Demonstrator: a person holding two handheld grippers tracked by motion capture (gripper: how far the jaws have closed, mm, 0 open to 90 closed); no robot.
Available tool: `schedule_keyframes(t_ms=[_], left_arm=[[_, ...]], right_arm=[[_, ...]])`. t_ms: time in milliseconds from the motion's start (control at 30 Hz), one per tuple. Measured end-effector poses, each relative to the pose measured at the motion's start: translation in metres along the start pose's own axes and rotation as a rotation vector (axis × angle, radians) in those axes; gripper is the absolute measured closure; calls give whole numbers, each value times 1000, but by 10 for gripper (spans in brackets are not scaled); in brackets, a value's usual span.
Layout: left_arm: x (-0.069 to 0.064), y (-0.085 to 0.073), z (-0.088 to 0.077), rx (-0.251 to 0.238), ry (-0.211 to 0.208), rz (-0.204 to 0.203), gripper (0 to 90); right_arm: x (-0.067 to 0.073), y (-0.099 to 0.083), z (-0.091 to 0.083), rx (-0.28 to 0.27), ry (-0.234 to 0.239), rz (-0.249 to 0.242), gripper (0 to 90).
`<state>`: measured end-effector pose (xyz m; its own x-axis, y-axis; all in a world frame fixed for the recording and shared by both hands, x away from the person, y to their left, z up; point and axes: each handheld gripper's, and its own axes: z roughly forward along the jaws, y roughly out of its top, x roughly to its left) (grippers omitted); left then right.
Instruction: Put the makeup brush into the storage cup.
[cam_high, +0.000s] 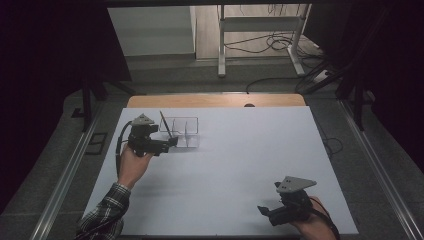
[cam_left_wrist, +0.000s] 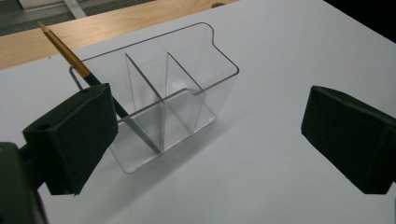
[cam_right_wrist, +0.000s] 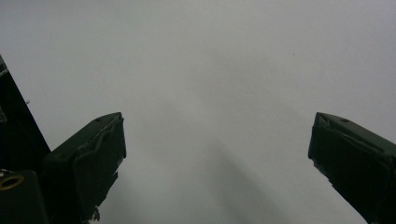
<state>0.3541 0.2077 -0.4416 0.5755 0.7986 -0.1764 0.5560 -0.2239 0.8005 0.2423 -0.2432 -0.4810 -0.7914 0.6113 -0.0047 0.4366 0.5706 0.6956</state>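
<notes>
The left gripper (cam_left_wrist: 210, 135) reaches forward, tilted down, jaws spread; the clear organizer (cam_left_wrist: 159, 93) sits just ahead between them, its pencil (cam_left_wrist: 65, 51) leaning above the left jaw. The right gripper (cam_right_wrist: 217, 158) hovers low, released.

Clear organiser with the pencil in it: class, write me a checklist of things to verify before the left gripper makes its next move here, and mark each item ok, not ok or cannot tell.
1. Left gripper jaws open wide, nothing between them: ok.
2. Pencil stands inside the clear organiser, leaning against its rim with the tip sticking out above: ok.
3. Organiser upright on the white sheet: ok.
4. Which compartment holds the pencil's lower end: cannot tell, the near jaw covers part of it.
5. Right gripper well away at the near edge, jaws open over bare sheet: ok.
6. Pencil stable enough to stay put if the organiser is nudged: cannot tell.
</notes>
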Motion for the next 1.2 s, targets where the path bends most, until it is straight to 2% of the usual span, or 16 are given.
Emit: schedule_keyframes(t_ms=[333,500,800,1033,1200], left_arm=[[-9,-7,0,17,-7,27,31],[-13,-11,-1,5,-12,35,37],[-18,-23,-3,-17,-31,26,45],[-23,-28,-3,-11,-44,38,49],[-27,-33,-4,0,-37,53,49]], right_arm=[[0,0,0,2,0,-1,43],[1,0,0,1,1,-1,43],[1,0,1,3,-1,-3,43],[1,0,1,3,-2,-6,43],[1,1,0,0,0,-7,43]])
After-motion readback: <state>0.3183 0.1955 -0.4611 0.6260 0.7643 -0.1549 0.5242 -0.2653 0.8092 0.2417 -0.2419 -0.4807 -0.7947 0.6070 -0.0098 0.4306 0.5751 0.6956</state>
